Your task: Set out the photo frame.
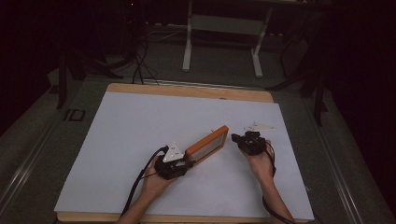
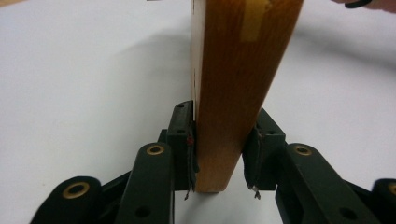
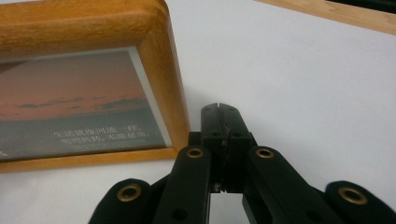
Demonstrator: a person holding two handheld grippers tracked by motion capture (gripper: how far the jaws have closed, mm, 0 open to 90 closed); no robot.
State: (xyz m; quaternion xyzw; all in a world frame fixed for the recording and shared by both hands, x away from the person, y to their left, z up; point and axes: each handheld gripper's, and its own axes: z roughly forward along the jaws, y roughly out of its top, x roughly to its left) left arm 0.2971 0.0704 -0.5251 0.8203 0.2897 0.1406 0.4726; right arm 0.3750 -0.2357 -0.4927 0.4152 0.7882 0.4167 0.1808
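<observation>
High view: a large white sheet (image 1: 140, 140) covers a light wooden table (image 1: 187, 90), the biggest thing in sight. On the sheet, right of centre, stands an orange-brown wooden picture frame (image 1: 208, 144), on its long edge and running diagonally away from the person. The left gripper view looks straight along the frame's narrow end (image 2: 233, 93), which rises upright off the white surface, and a strip of pale tape shows near its top. The right gripper view meets the frame's front (image 3: 84, 28), where a reddish sunset print carries a line of small white lettering.

The black left gripper (image 1: 173, 164), topped by a grey three-cornered plate, is clamped on the near end of the frame; its jaws press the wood from both sides. The black right gripper (image 1: 250, 141) sits just beside the frame's far end, apart from it, with its jaws pressed together and nothing between them (image 3: 223, 121).
</observation>
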